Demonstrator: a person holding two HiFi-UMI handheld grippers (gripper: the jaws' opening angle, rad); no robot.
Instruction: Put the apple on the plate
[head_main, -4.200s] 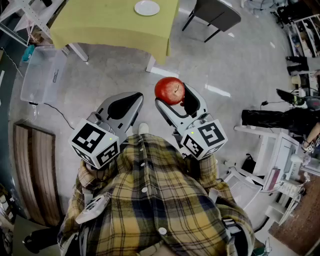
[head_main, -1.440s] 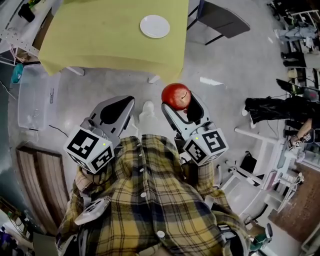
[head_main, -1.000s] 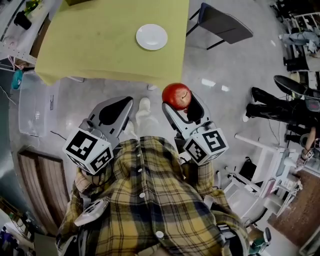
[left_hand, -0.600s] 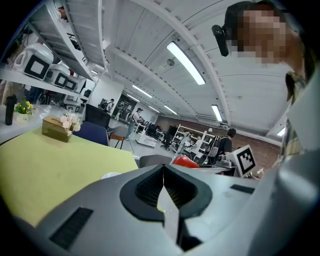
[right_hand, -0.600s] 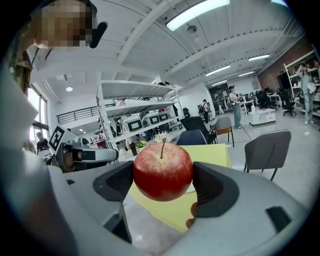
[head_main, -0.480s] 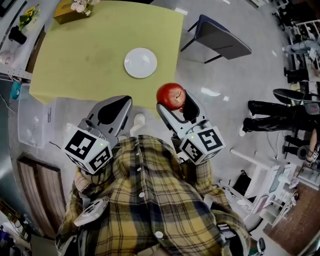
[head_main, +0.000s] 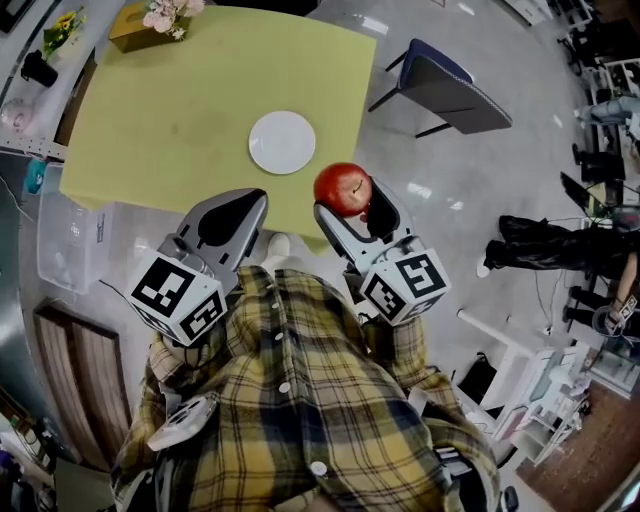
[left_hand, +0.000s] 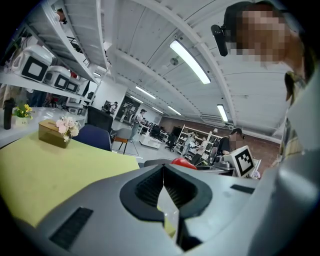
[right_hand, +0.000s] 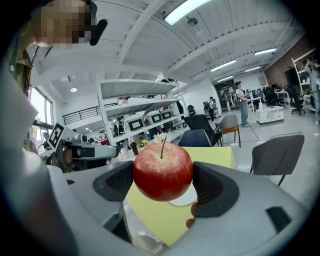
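A red apple (head_main: 342, 187) with a short stem sits clamped between the jaws of my right gripper (head_main: 346, 198), held above the floor just short of the table's near edge. In the right gripper view the apple (right_hand: 163, 171) fills the gap of the gripper (right_hand: 162, 181), and the white plate (right_hand: 183, 199) peeks out below it. The plate (head_main: 282, 142) lies empty on the yellow-green tablecloth (head_main: 160, 120), close to the near edge. My left gripper (head_main: 231, 214) hangs beside the right one, shut and empty, and its jaws (left_hand: 164, 187) meet with nothing between them.
A blue-grey chair (head_main: 447, 88) stands right of the table. A tissue box with flowers (head_main: 148, 18) and a black vase (head_main: 38, 68) sit at the table's far left. A clear plastic bin (head_main: 62, 240) lies on the floor at the left. Shelving and furniture crowd the right side.
The person has walked toward the table: table and plate have come nearer and lower in the head view. The apple stays clamped in the right gripper; the left stays shut.
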